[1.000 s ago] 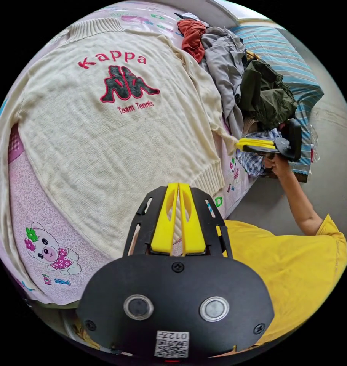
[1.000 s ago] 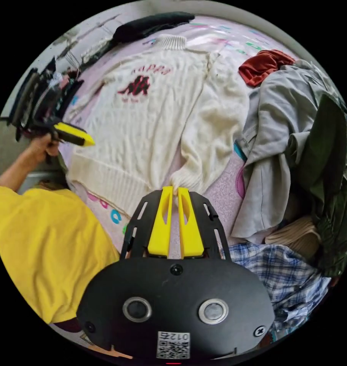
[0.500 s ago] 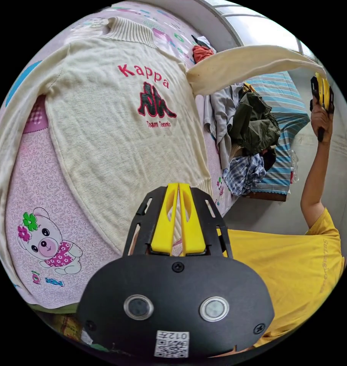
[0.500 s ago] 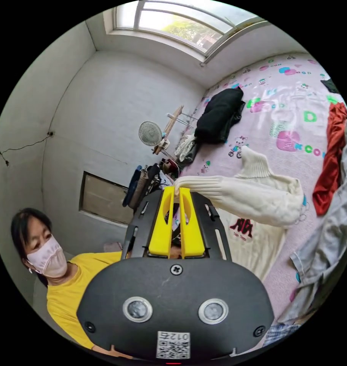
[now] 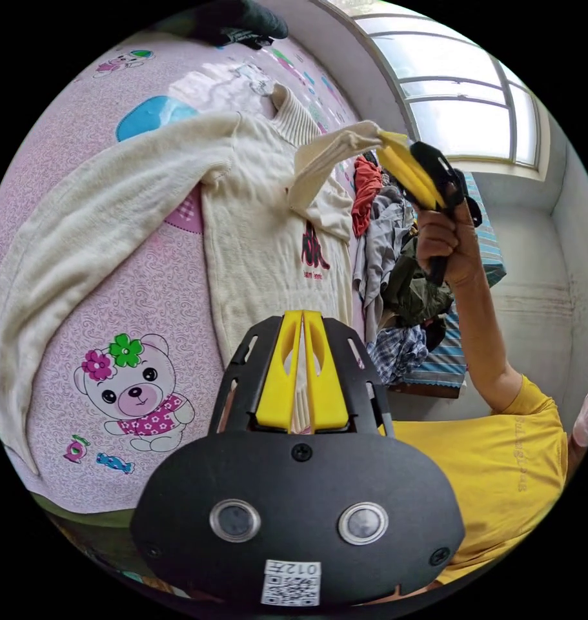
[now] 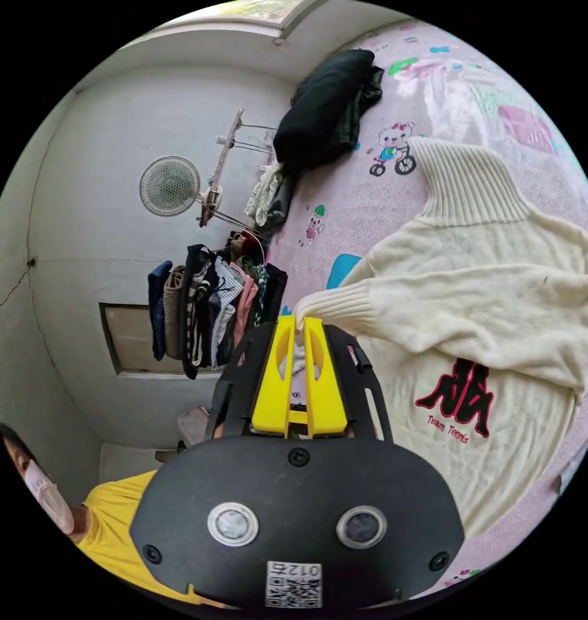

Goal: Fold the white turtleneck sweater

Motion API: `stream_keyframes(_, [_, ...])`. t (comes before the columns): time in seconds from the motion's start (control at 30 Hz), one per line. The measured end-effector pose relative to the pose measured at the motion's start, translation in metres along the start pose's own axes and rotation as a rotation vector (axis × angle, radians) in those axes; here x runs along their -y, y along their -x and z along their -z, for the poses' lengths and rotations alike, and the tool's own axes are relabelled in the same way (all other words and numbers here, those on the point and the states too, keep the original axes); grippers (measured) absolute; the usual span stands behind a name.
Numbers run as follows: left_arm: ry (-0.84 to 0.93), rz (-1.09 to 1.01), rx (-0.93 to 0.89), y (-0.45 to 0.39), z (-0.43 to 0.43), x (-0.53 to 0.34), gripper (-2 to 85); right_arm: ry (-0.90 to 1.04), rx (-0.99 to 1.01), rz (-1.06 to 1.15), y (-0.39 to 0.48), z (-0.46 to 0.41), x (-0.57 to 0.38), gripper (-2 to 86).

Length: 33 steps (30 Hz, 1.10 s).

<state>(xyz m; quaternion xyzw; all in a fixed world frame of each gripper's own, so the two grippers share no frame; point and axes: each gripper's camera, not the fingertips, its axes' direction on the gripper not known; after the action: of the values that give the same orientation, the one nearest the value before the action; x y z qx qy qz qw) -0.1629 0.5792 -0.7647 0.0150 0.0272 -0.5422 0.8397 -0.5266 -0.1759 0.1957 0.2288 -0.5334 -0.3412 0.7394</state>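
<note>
Right gripper (image 6: 299,321): we recorded its two yellow plastic jaws pressed together on the ribbed cuff (image 6: 335,303) of one sleeve of the white turtleneck sweater (image 6: 500,361). In the left gripper view we saw the same right gripper (image 5: 387,143) raised above the bed in the person's hand (image 5: 443,248), with the sleeve hanging from its tip as a folded strip.

Left gripper (image 5: 301,318): we noted its yellow jaws nearly closed, a band of ribbed cream knit lying between them at the sweater's hem (image 5: 301,394); we could not tell for certain that both jaws pressed on it.

White turtleneck sweater: we logged a cream, coarse-knit garment lying flat, front up, on the bed, with a tall ribbed collar (image 6: 465,184) and a red-outlined dark emblem (image 6: 458,395) on the chest. The held sleeve crossed the chest above the emblem. The other sleeve (image 5: 81,239) lay spread outward across the sheet in a long, tapering curve.

Bedsheet (image 5: 68,123): we listed pink cloth with a fine scroll pattern and printed cartoon bears.

Beside the sweater we entered a rumpled clothes pile (image 5: 397,258) in rust, grey, olive and blue plaid.

At the bed's far edge we noted a black garment (image 6: 326,110), a round mesh fan (image 6: 170,186) on the grey wall, and a rack of hanging clothes (image 6: 216,310).
</note>
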Motion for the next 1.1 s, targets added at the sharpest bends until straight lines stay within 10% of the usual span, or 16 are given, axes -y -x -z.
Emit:
stream_keyframes(0.2, [-0.062, 0.007, 0.081, -0.02, 0.009, 0.026, 2.1, 0.039, -0.038, 0.018, -0.01, -0.031, 0.018, 2.4])
stream_keyframes(0.67, [-0.05, -0.405, 0.879, -0.215, -0.016, 0.104, 8.9, 0.064, -0.127, 0.195, 0.018, -0.015, 0.035, 2.4])
stream_keyframes(0.93, [0.013, -0.387, 0.825, -0.218, -0.046, 0.117, 5.8, 0.124, -0.336, 0.393, 0.02, 0.017, 0.02, 1.7])
stream_keyframes(1.1, [-0.052, -0.531, 0.663, -0.245, -0.03, 0.08, 6.0, -0.073, -0.645, 0.057, -0.084, 0.138, 0.048, 1.5])
